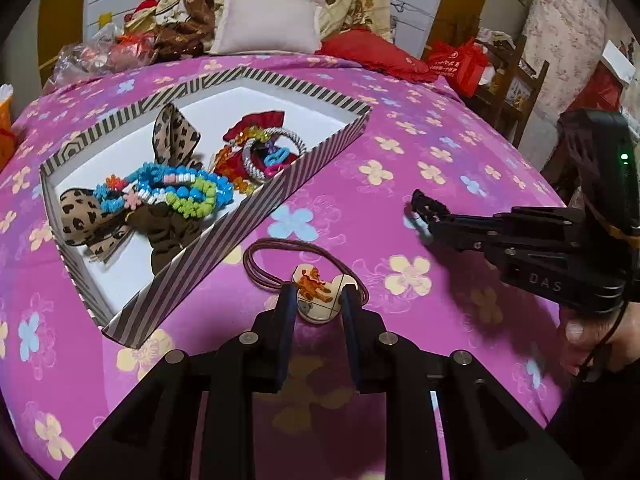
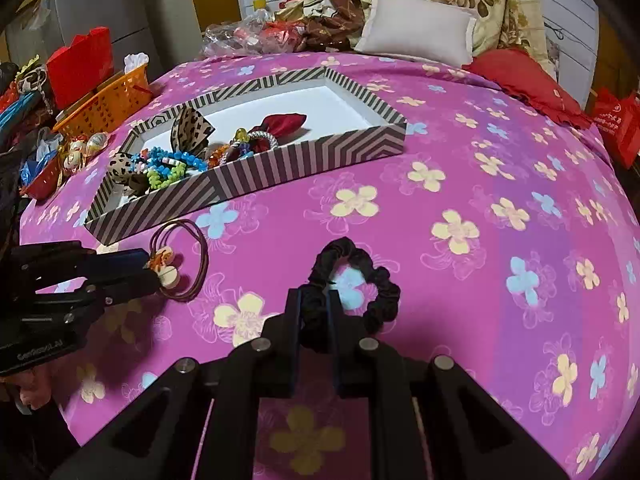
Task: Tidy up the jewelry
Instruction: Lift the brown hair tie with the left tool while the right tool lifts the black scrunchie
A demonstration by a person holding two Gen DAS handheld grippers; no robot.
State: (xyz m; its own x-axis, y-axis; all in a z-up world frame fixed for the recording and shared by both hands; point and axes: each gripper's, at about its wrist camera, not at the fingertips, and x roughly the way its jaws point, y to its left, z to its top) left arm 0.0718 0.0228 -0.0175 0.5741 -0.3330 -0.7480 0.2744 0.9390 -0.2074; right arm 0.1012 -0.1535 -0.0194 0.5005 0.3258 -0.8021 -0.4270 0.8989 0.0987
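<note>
Brown hair tie point(image 1: 304, 264) flat, loop toward striped box point(image 1: 224, 248).

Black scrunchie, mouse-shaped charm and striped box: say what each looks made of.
Black scrunchie: soft matte fabric, gathered into ruffles over what is probably elastic. Mouse-shaped charm: hard and glossy, likely plastic or glazed ceramic, with a printed orange figure; its brown cord loop looks like elastic. Striped box: seemingly stiff cardboard, printed stripes outside, plain white inside.
</note>
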